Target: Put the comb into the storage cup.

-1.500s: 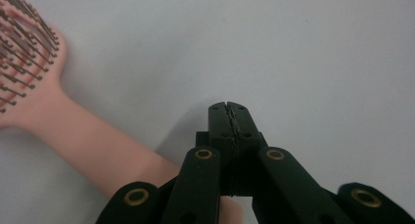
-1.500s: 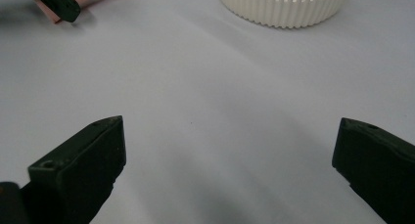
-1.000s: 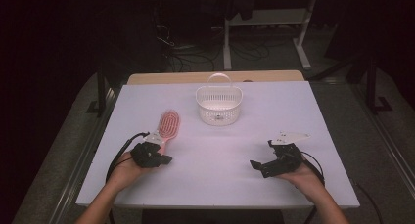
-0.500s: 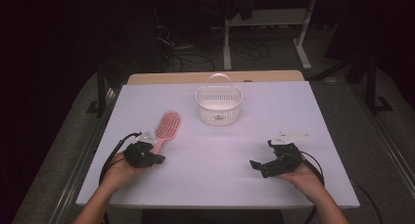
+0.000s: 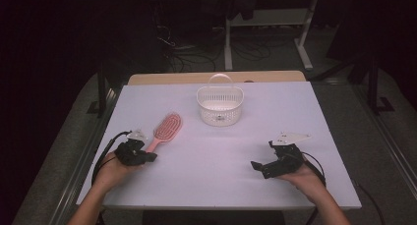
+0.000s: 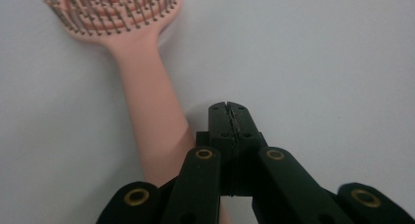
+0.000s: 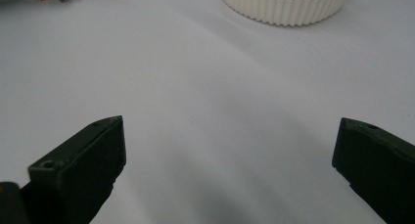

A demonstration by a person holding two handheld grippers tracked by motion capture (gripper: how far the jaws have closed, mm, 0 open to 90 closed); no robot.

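Note:
A pink hairbrush (image 5: 166, 128) lies flat on the white table (image 5: 216, 156), head away from me and handle toward my left hand. In the left gripper view the hairbrush (image 6: 147, 101) runs along the left of the shut jaws and passes under the gripper body. My left gripper (image 5: 151, 157) (image 6: 227, 106) is shut with nothing between its tips, just right of the handle's end. My right gripper (image 5: 260, 157) (image 7: 230, 136) rests at the front right, jaws wide open over bare table and holding nothing.
A white slotted basket (image 5: 220, 109) with a raised handle stands at the middle back of the table; its ribbed wall (image 7: 284, 6) shows at the top of the right gripper view. A cable (image 5: 101, 158) loops from the left gripper.
My left gripper has slid left and back toward me along the brush handle. The brush has settled at a slant. The right gripper has not moved.

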